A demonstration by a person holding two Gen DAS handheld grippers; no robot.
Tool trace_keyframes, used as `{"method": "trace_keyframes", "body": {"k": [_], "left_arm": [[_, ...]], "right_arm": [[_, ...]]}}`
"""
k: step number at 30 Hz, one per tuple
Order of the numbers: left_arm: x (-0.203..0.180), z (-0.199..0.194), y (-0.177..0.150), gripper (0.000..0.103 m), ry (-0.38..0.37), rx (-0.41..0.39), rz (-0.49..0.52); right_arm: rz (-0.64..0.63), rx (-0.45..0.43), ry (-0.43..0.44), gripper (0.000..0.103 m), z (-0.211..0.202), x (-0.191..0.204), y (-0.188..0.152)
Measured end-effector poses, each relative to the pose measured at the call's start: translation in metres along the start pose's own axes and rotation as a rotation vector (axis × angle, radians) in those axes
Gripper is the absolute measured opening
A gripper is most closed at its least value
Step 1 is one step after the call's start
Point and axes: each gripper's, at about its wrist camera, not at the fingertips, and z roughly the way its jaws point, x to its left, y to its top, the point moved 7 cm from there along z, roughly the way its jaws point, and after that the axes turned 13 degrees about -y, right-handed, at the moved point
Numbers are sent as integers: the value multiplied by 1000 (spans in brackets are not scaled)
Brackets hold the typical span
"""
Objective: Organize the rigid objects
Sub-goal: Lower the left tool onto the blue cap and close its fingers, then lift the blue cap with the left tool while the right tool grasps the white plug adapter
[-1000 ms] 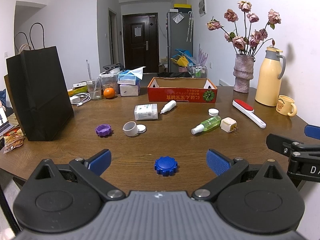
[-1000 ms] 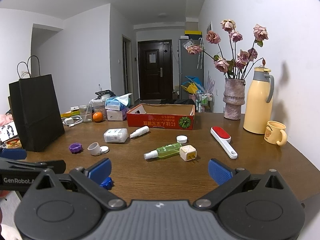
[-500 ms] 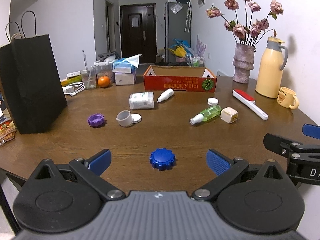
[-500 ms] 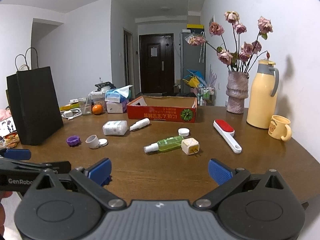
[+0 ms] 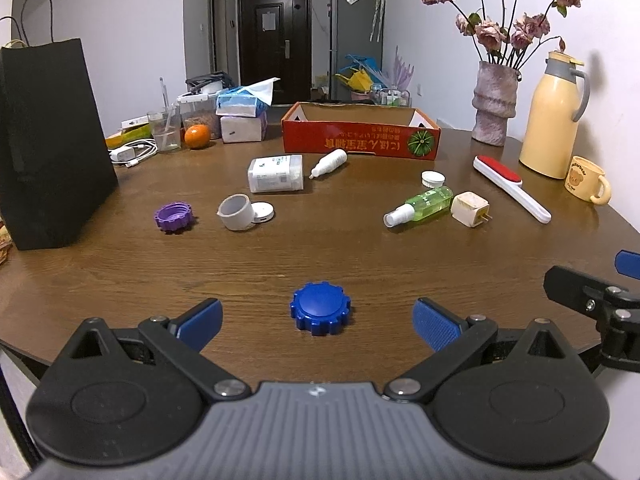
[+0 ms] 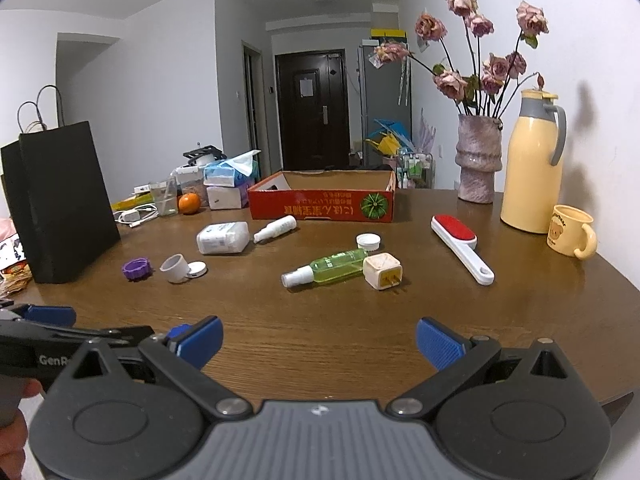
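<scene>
A blue ridged lid (image 5: 320, 313) lies on the wooden table (image 5: 280, 256), just ahead of my open left gripper (image 5: 318, 323) and between its fingertips. My right gripper (image 6: 320, 340) is open and empty over the table's near edge. Farther out lie a purple lid (image 5: 175, 217), a white cup (image 5: 236, 212) with a round cap, a white box-shaped bottle (image 5: 276, 173), a small white bottle (image 5: 329, 163), a green spray bottle (image 6: 326, 267), a plug adapter (image 6: 382, 271), a white cap (image 6: 368, 241) and a red lint brush (image 6: 461, 246). An open red cardboard box (image 6: 322, 202) stands behind them.
A black paper bag (image 5: 48, 140) stands at the left. At the back left are tissue boxes (image 5: 242, 114), an orange (image 5: 197, 136), a glass and a charger cable. A vase of dried roses (image 6: 478, 160), a yellow thermos (image 6: 532, 164) and a yellow mug (image 6: 572, 236) line the right edge.
Both grippers have edged forward over the table. The blue lid now sits closer between the left fingertips. Nothing was grasped.
</scene>
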Motion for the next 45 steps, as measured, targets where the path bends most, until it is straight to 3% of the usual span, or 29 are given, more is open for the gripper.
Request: {"method": "trace_keyframes", "body": {"k": [20,23,29,31,45], "left_arm": [[13,80,-9,101,16,85,-1],[15,87,-11,93,17,96,-1],[16,98,-13,67,-11,112,-3],[16,102,-15,53,-22,124,-3],[16,111,-7,53,-50,116,0]], "right_arm": [[20,98,-8,102,63,-11,-15],[20,107,-6,102,71,-11,-16],[16,126,-2,101,86,-8,-16],[15,131,0,100,89,-7,-16],[8,145,-2,99,106,-7,-14]]}}
